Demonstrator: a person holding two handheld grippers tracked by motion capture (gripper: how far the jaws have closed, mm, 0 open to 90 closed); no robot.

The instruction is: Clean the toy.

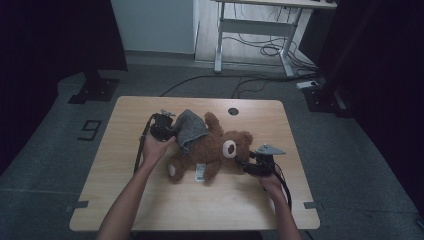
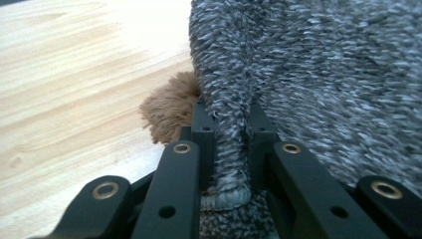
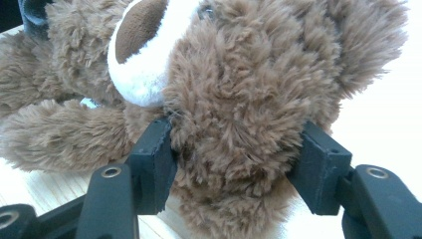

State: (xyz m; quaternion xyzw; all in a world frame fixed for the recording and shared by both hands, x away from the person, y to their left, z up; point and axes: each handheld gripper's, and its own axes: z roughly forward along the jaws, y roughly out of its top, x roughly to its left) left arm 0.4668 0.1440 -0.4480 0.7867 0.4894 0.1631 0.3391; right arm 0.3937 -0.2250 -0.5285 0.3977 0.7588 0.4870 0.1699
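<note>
At frame centre, left gripper [image 1: 172, 131] pinches the grey cloth [image 1: 191, 128]; right gripper [image 1: 245, 163], forearm extended from bottom right, clamps the teddy bear [image 1: 215, 147] by its head.

One teddy bear [image 1: 215, 147]; one grey cloth [image 1: 190, 127]; one table [image 1: 150, 200].

You work at a light wooden desk [image 1: 150, 200] with rounded corners and a round cable hole [image 1: 233, 111]. It stands on grey floor [image 1: 45, 150] in dim light. Behind it you see a white-framed table [image 1: 260, 25] with loose cables [image 1: 260, 50] beneath, a pale wall panel [image 1: 152, 25], and dark curtains [image 1: 50, 35] on both sides.
</note>
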